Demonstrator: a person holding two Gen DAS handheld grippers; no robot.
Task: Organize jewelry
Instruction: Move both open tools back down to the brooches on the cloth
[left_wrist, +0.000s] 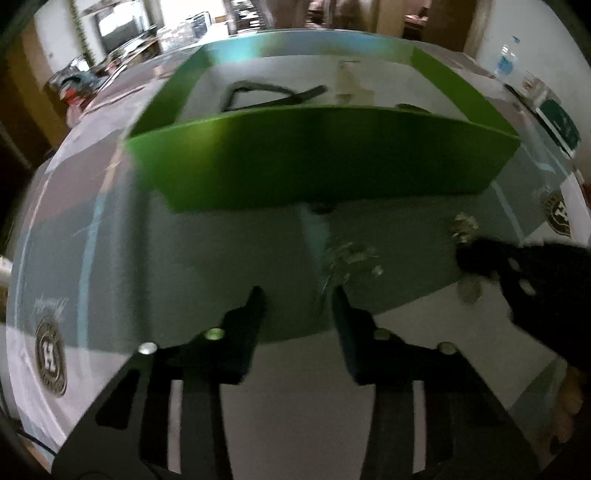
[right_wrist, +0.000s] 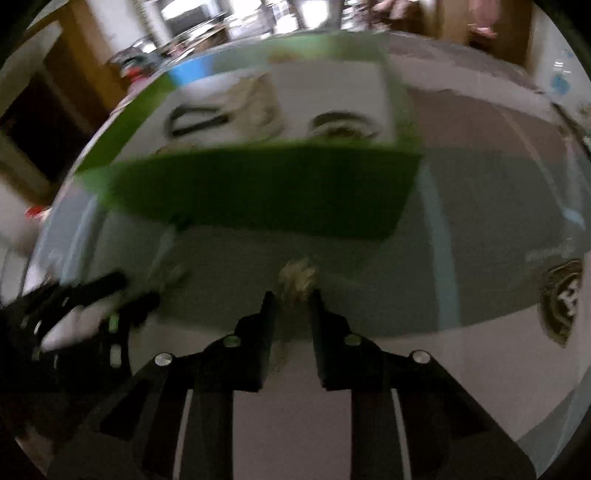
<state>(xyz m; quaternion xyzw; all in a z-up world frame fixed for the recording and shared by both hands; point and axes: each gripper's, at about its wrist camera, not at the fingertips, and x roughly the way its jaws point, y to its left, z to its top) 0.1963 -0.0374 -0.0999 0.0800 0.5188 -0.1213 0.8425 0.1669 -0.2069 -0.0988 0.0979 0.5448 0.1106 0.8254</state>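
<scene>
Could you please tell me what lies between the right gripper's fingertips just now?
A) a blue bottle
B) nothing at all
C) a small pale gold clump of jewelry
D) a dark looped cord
C: in the right wrist view, a small pale gold clump of jewelry sits between the tips of the right gripper, in front of the green open-topped box.

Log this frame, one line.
right hand-held gripper: around jewelry piece | left hand-held gripper: open, empty | green box: ahead
</scene>
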